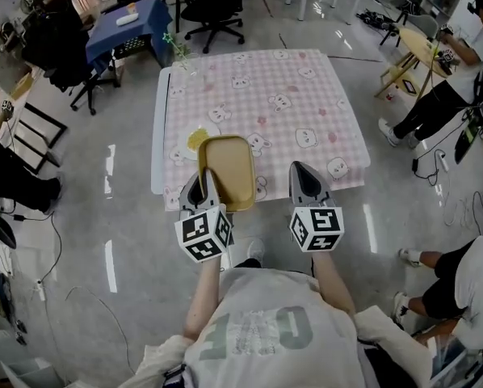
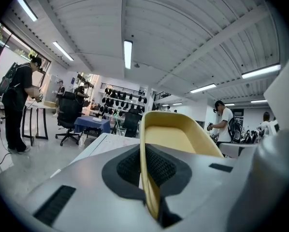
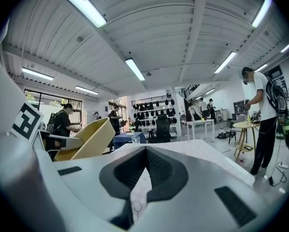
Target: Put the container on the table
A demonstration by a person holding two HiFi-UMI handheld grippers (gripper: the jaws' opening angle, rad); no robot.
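A shallow yellow container (image 1: 225,170) hangs over the near edge of a table (image 1: 306,95) covered with a pink checked cloth. My left gripper (image 1: 203,186) is shut on the container's left rim. In the left gripper view the rim (image 2: 148,178) stands pinched edge-on between the jaws of the left gripper (image 2: 147,166), and the container's hollow (image 2: 176,137) lies beyond. My right gripper (image 1: 308,176) is level with it to the right, shut and holding nothing. In the right gripper view, the right gripper (image 3: 145,151) points over the cloth, with the container (image 3: 86,139) at its left.
A yellow round patch (image 1: 195,140) lies on the cloth by the container. A glass with a green straw (image 1: 177,51) stands at the table's far left corner. Office chairs (image 1: 213,6) and a blue table (image 1: 128,27) stand behind. People (image 1: 447,95) sit at the right.
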